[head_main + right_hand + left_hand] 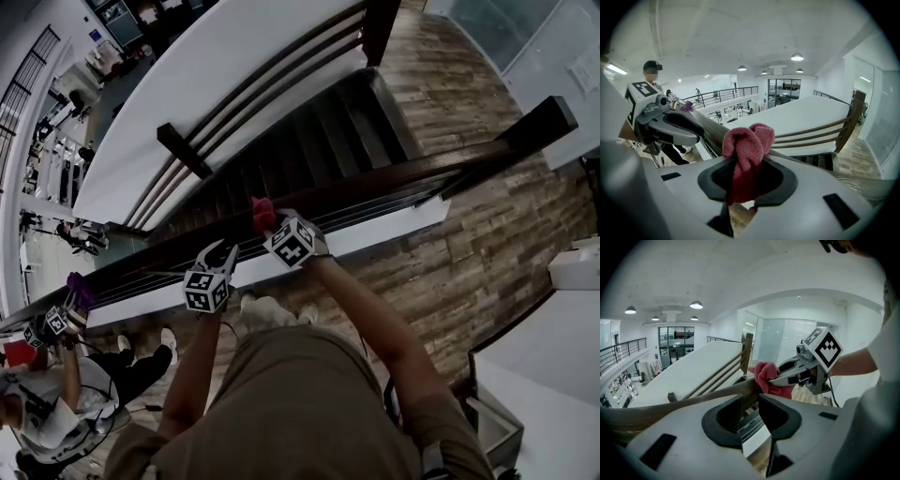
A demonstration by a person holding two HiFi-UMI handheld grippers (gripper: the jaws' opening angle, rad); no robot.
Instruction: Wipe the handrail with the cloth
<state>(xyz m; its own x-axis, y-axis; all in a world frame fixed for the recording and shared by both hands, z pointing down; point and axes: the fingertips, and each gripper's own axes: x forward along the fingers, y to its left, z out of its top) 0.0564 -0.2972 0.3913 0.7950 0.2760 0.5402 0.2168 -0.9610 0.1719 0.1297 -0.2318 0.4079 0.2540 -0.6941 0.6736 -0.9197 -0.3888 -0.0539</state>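
The handrail lies directly under and ahead of both jaws, with the open stairwell beyond it. Just left of the right gripper jaws, filled by the cloth, stands the left gripper. To their right the rail runs bare to the end post. Farther left, a second person stands at the rail.

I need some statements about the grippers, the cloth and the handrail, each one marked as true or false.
1. The right gripper grips a red cloth. True.
2. The left gripper grips a cloth too. False: its jaws stand apart, empty.
3. The cloth lies on the floor. False: it is up at the wooden handrail.
4. Stairs descend beyond the handrail. True.
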